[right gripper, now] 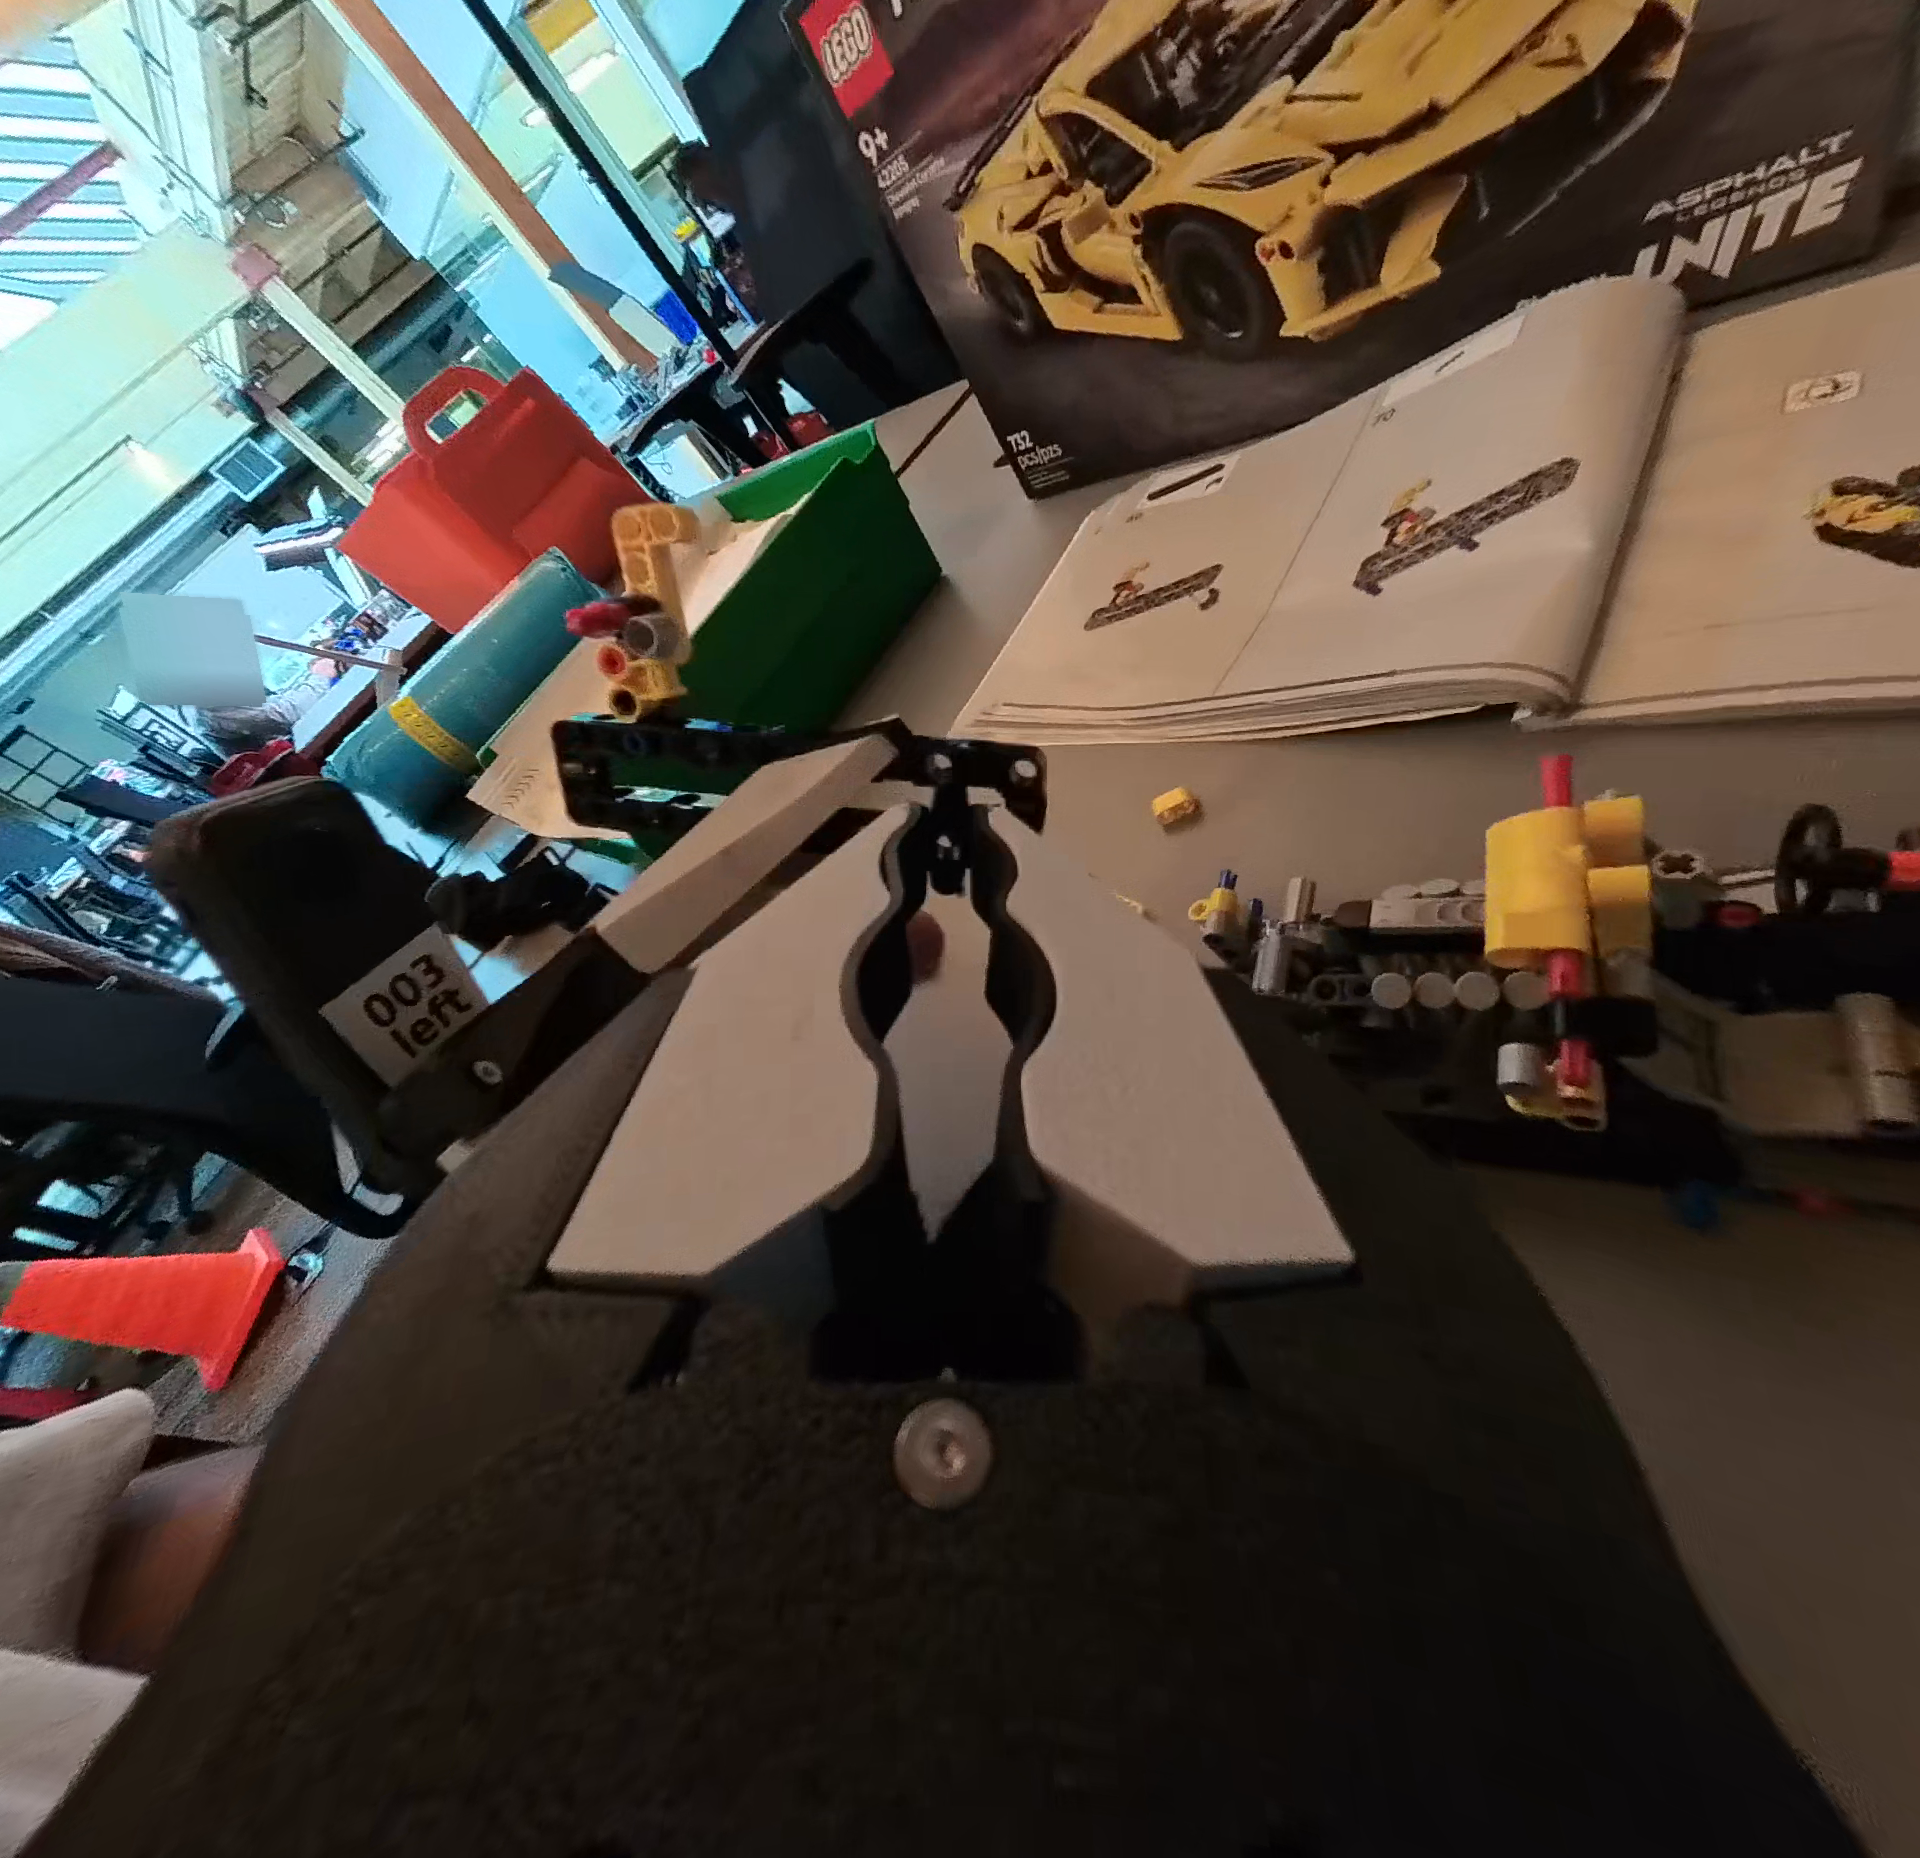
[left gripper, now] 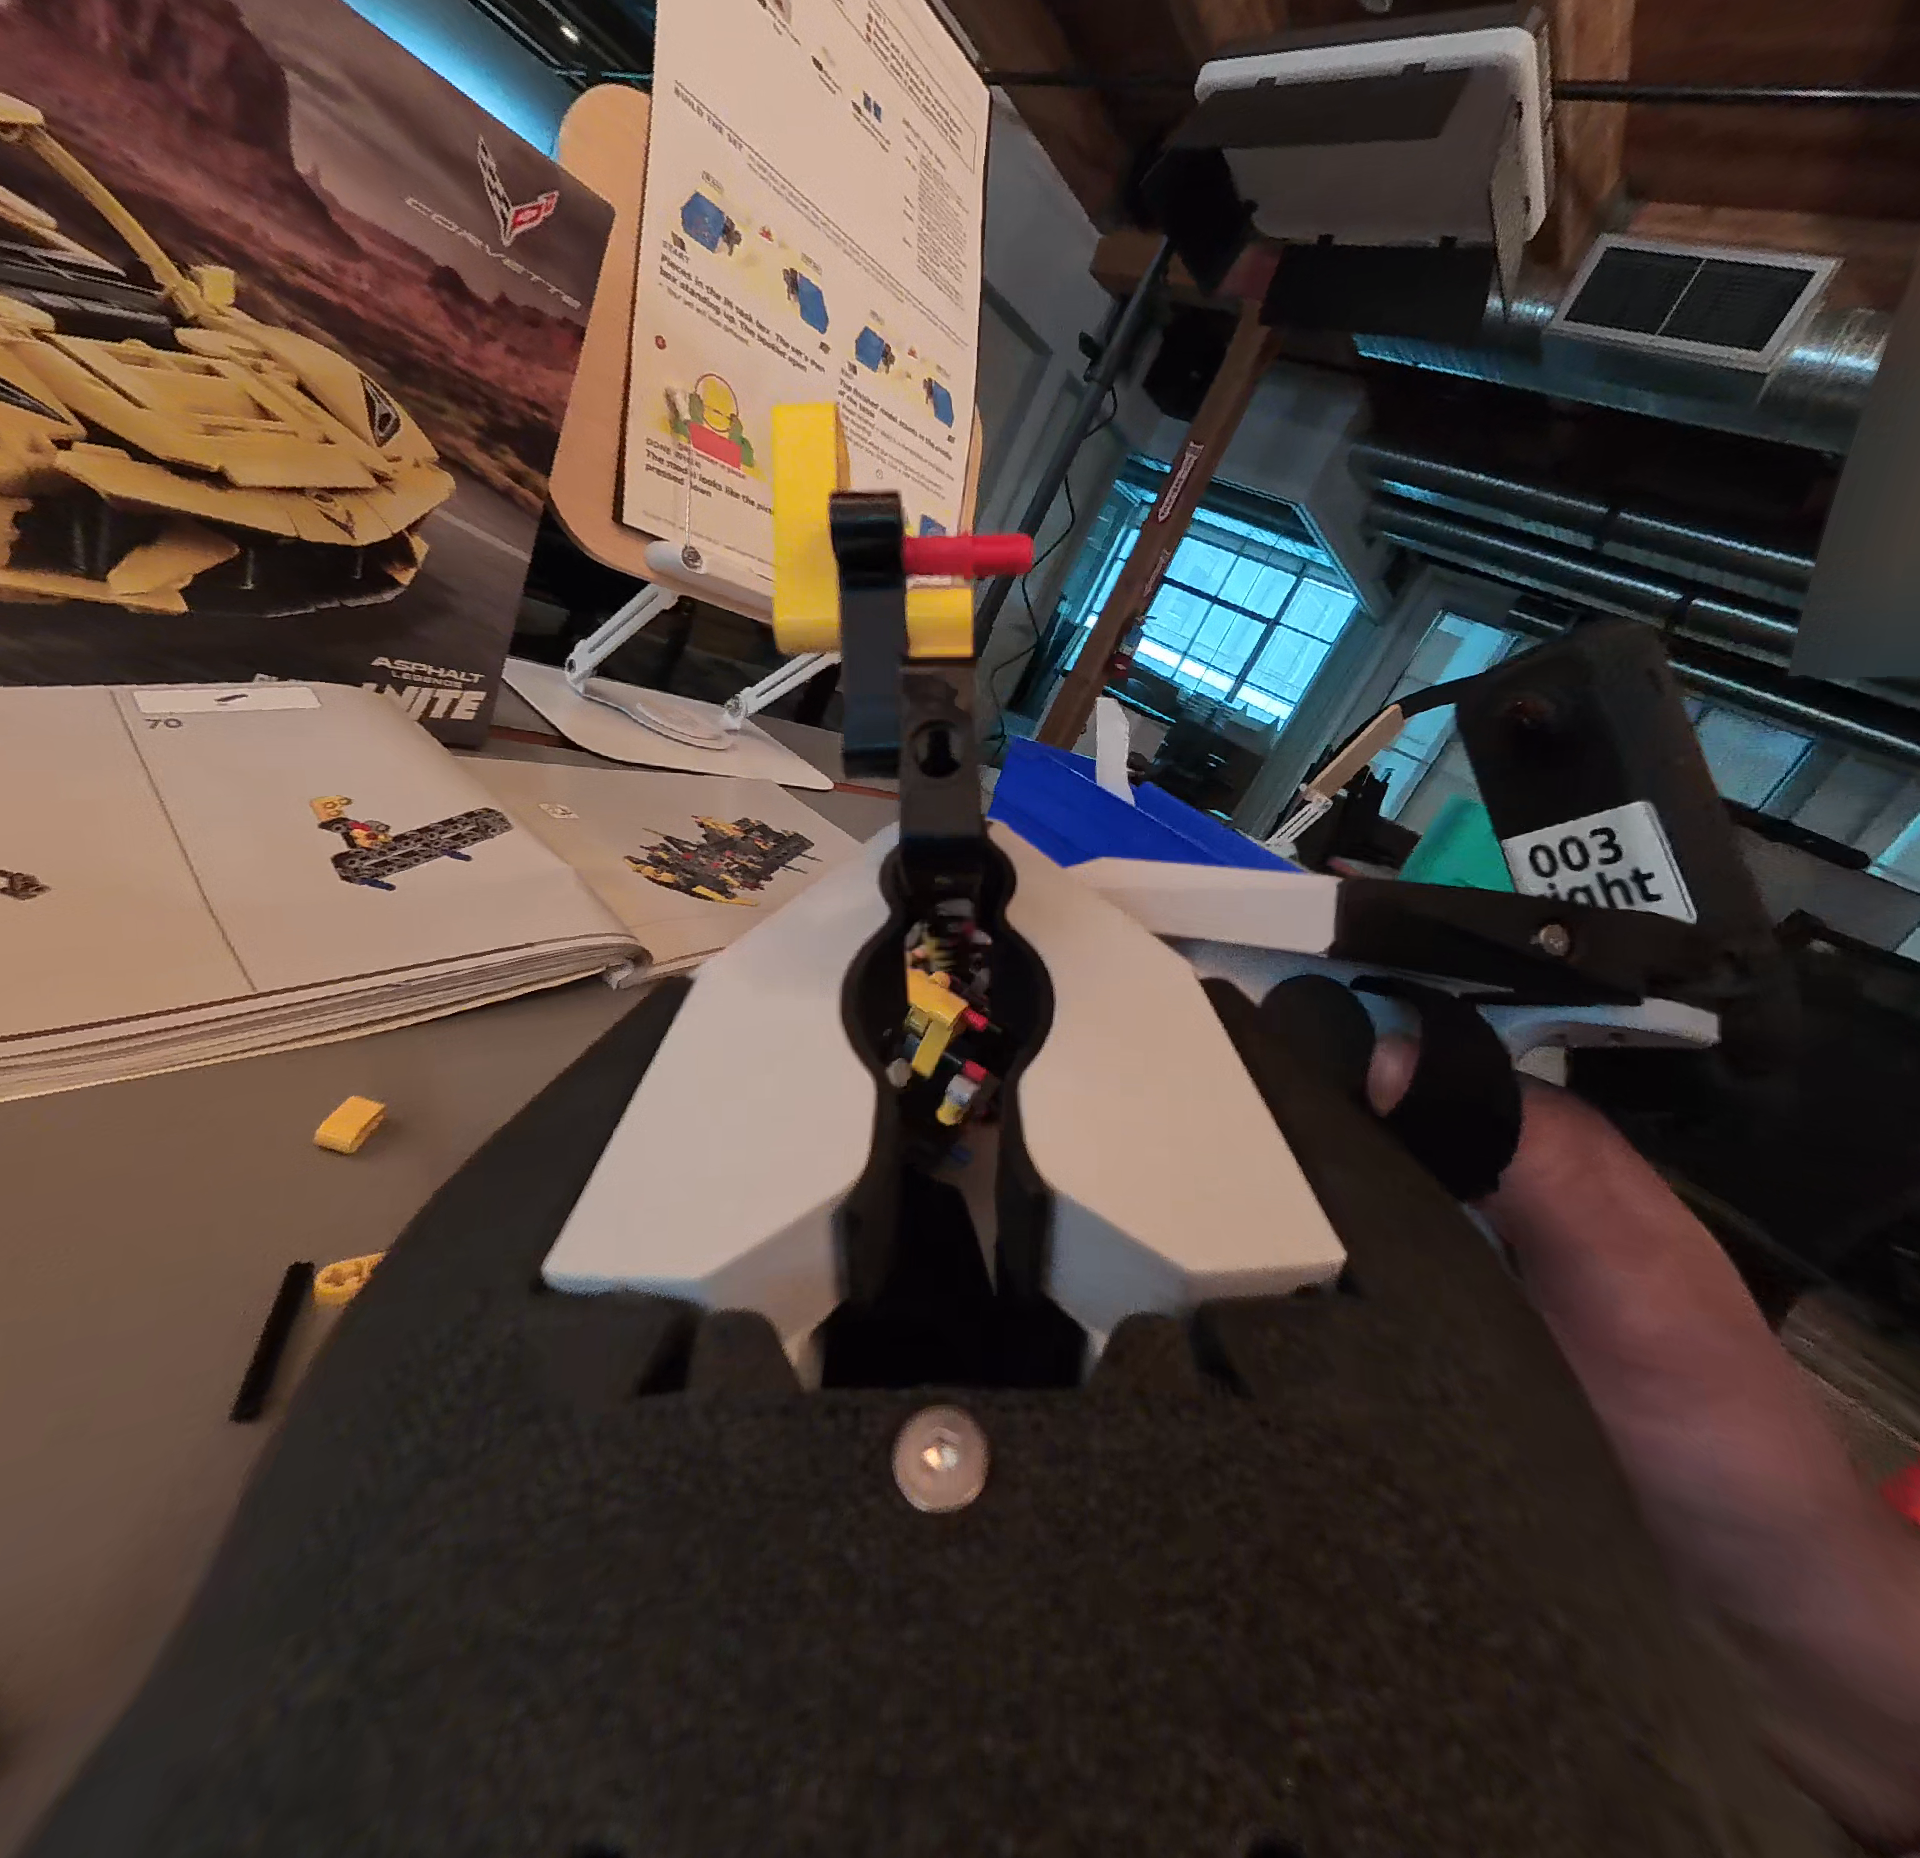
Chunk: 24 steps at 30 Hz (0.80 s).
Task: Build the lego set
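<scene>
A sub-assembly, a long black beam (left gripper: 871, 655) carrying a yellow piece (left gripper: 805, 520) and a red pin (left gripper: 966, 553), is held up in the air. My left gripper (left gripper: 940, 842) is shut on its lower end. The right gripper's white fingers (left gripper: 1205, 904) reach in from the right. In the right wrist view my right gripper (right gripper: 951, 832) is shut on one end of the same black beam (right gripper: 665, 769); the yellow piece (right gripper: 649, 603) stands above it. The left gripper's finger (right gripper: 748, 852) lies alongside. The part-built car chassis (right gripper: 1558, 956) rests on the table at right.
The open instruction booklet (left gripper: 312, 873) (right gripper: 1351, 561) lies before the set's box (left gripper: 260, 302) (right gripper: 1351, 146). Loose yellow pieces (left gripper: 350, 1122) (left gripper: 348, 1275) and a black axle (left gripper: 270, 1341) lie on the table. A green bin (right gripper: 821, 582), a blue bin (left gripper: 1101, 821) and a sheet on a stand (left gripper: 810, 198) stand behind. Less than 4 cm separates the two grippers' tips.
</scene>
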Available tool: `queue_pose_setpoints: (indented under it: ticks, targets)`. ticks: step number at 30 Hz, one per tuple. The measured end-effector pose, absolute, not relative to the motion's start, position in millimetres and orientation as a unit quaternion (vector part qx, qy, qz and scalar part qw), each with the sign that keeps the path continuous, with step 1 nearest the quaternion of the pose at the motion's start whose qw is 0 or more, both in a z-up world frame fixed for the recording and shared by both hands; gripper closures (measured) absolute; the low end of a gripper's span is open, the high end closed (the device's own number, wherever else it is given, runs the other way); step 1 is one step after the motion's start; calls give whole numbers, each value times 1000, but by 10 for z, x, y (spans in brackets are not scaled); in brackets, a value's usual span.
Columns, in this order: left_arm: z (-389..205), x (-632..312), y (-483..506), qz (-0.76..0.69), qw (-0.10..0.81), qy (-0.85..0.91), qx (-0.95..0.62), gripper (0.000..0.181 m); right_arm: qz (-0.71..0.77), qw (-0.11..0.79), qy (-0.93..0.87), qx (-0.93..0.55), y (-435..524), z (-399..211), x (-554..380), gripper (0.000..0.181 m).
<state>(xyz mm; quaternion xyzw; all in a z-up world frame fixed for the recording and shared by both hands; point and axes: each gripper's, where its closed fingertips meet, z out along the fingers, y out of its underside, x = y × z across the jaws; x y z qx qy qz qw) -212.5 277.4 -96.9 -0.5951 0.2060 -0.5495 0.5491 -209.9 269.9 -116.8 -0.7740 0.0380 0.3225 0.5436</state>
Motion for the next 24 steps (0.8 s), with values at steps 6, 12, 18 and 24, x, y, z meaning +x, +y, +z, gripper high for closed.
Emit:
queue_pose_setpoints:
  ticks: [6, 12, 18, 24]
  targets:
    - [-1008, -2114, 2794, -523, 560, 209, -608, 173, 316, 542, 41, -778, 2731, -1204, -2108, 175]
    - [-1009, -2103, 2784, -497, 576, 219, -611, 172, 315, 544, 44, -777, 2747, -1208, -2095, 175]
    - [-1033, -2087, 2782, -491, 574, 224, -616, 173, 305, 541, 33, -783, 2749, -1235, -2105, 175]
    - [-1051, -2059, 2756, -504, 554, 229, -622, 172, 309, 519, 25, -797, 2731, -1266, -2094, 175]
